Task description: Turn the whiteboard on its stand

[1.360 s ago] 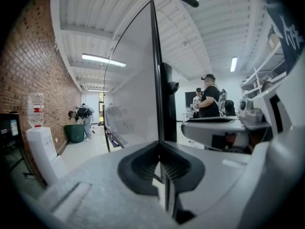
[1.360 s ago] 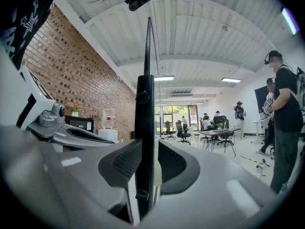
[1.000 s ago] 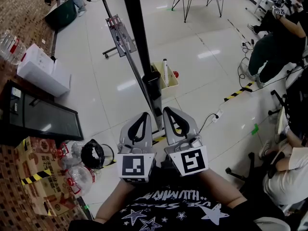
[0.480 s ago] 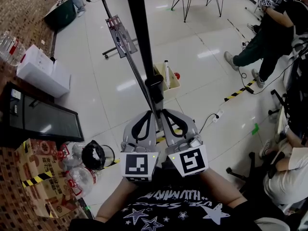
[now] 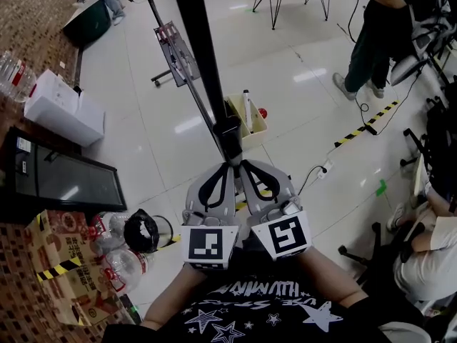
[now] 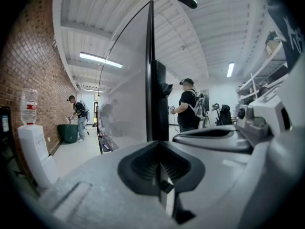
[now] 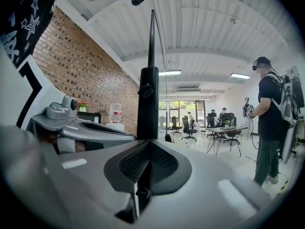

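The whiteboard (image 5: 193, 41) stands edge-on to me, its black side frame running down to a black pivot clamp (image 5: 228, 136). My left gripper (image 5: 225, 166) and right gripper (image 5: 244, 164) lie side by side just below that clamp, both shut, tips close against it; I cannot tell whether they touch. In the left gripper view the board's grey face (image 6: 126, 89) and black edge (image 6: 151, 70) rise straight ahead of the left gripper (image 6: 157, 144). In the right gripper view the clamp and post (image 7: 147, 104) stand right in front of the right gripper (image 7: 148, 142). Neither holds anything.
A yellow tray with a marker (image 5: 246, 116) sits on the floor beyond the clamp. The stand's far foot (image 5: 175, 52) is behind. A monitor (image 5: 61, 174), white box (image 5: 57, 106), cartons and bottles (image 5: 64, 263) crowd the left. A cable (image 5: 321, 168) and people (image 5: 378, 34) are at right.
Both grippers have moved forward and closer together, up to the black clamp on the board's edge. The person at upper right has got up and walked further away.
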The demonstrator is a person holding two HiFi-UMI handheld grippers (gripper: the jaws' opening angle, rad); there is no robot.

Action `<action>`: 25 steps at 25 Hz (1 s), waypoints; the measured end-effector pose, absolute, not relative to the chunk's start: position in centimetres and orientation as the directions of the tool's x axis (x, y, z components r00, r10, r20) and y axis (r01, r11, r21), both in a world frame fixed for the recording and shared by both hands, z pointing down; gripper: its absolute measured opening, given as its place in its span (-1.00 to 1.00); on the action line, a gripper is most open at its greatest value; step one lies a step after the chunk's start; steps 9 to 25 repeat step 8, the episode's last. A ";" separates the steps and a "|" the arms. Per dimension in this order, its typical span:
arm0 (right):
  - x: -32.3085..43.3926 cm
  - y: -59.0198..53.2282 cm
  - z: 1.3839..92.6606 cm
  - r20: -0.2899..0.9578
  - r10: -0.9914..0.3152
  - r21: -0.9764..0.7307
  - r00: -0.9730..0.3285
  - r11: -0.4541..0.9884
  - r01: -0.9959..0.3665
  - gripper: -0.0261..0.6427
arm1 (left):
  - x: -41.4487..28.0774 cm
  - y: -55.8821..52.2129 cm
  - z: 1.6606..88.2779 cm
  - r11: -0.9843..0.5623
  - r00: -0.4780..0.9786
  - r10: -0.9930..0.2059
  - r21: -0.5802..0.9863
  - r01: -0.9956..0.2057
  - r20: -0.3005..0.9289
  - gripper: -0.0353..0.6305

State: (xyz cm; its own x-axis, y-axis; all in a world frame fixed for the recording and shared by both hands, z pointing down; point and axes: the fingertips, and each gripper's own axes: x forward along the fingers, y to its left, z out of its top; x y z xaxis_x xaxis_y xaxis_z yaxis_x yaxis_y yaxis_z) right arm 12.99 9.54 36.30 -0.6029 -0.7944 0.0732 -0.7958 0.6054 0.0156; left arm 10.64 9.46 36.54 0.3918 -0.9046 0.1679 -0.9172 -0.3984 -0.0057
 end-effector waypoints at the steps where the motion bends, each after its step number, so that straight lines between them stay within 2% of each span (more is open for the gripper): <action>1: 13.0 9.5 36.3 0.074 -0.793 0.013 -0.604 0.606 -0.795 -0.89 | 10.7 9.4 36.5 -0.399 0.393 -0.905 -0.005 -0.917 0.165 -0.88; 25: 13.4 9.0 36.6 0.081 -0.793 0.008 -0.604 0.607 -0.795 -0.89 | 11.0 9.4 36.8 -0.411 0.402 -0.899 -0.019 -0.912 0.174 -0.88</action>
